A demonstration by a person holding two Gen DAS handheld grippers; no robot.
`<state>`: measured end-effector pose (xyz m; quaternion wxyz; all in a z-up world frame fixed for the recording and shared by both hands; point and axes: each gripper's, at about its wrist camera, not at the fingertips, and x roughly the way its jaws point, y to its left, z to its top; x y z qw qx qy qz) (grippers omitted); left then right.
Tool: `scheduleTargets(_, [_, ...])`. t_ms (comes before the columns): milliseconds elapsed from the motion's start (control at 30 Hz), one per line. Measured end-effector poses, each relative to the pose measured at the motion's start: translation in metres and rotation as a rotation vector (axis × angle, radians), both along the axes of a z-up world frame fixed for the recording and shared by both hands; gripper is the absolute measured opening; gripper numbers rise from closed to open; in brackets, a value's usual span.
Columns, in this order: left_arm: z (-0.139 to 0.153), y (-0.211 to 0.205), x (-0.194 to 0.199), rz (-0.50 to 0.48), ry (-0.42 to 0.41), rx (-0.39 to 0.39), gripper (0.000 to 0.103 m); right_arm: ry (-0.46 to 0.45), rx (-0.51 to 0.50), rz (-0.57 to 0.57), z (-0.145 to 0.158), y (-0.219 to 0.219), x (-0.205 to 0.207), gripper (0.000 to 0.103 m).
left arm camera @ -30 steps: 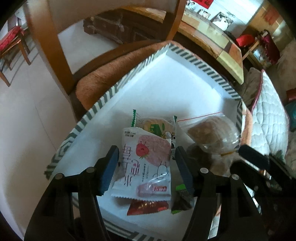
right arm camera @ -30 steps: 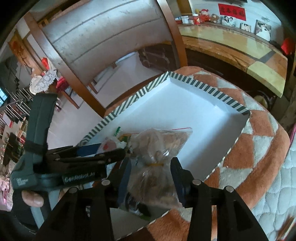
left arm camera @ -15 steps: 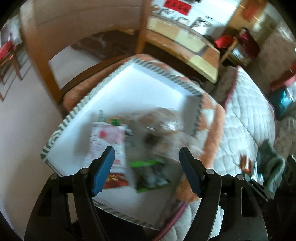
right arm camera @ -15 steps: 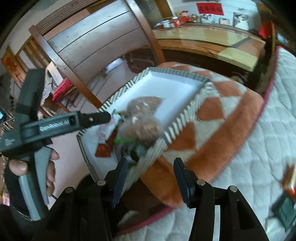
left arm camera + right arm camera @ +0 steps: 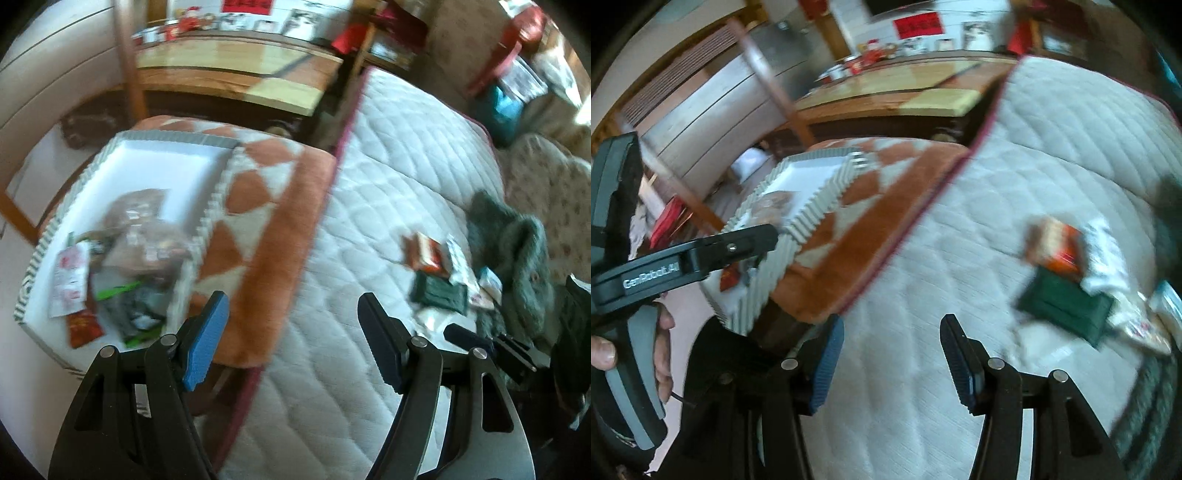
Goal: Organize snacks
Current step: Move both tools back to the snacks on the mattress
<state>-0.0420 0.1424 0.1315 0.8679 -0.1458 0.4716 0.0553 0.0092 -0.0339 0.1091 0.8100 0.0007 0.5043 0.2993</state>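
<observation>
1. The left tool (image 5: 293, 330) has its two fingers spread wide with nothing between them. It hangs above the white quilted bed (image 5: 388, 206), close to the edge of the orange-and-cream patterned cushion (image 5: 280, 206).
2. The right tool (image 5: 892, 356) is likewise spread wide and has hold of nothing. Only quilted bed (image 5: 1015, 192) shows between its fingers.
3. In the right wrist view the left tool's body shows at 9 o'clock, gripped by the person's left hand (image 5: 631, 347).
4. The striped-rim white box (image 5: 155, 162) sits on the cushion, at 10 o'clock in the left wrist view. Several snacks lie heaped in its near end:
   - a clear bag of brown snacks (image 5: 144, 221)
   - a white packet with red print (image 5: 68, 277)
   - a small red packet (image 5: 83, 326)
   - a dark packet with a green stripe (image 5: 129, 306)
5. Loose snacks lie on the bed at 3 o'clock in the left wrist view, well apart from the box:
   - an orange packet (image 5: 426, 253)
   - a dark green packet (image 5: 439, 293) just below it
   - pale wrappers (image 5: 461, 266) beside them; blur hides their print
6. A grey-green fuzzy cloth (image 5: 517, 240) lies just past this loose group.
7. In the right wrist view the same orange packet (image 5: 1060, 243) and dark green packet (image 5: 1067, 310) sit at 3 o'clock, touching each other.
</observation>
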Motion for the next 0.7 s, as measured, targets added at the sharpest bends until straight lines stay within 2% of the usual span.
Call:
scheduleTargets(167, [-0.005,-0.043,0.013,-0.094,0.007,0.006,0.073,0.017,-0.017,-0.105,-0.009,-0.057,-0.002,0.053])
scheduleTargets(367, [-0.022,-0.082,0.031,-0.193,0.051,-0.023,0.073,0.051,-0.048,-0.209,-0.025,-0.109,0.002,0.055])
scheduleTargets(567, [-0.039,-0.113,0.051,-0.295,0.088,-0.047,0.073,0.071,-0.04,-0.246,-0.036,-0.13,0.008,0.057])
scheduleTargets(700, [-0.048,-0.12,0.059,-0.3,0.116,-0.052,0.073,0.081,-0.021,-0.255,-0.043,-0.132,0.02,0.057])
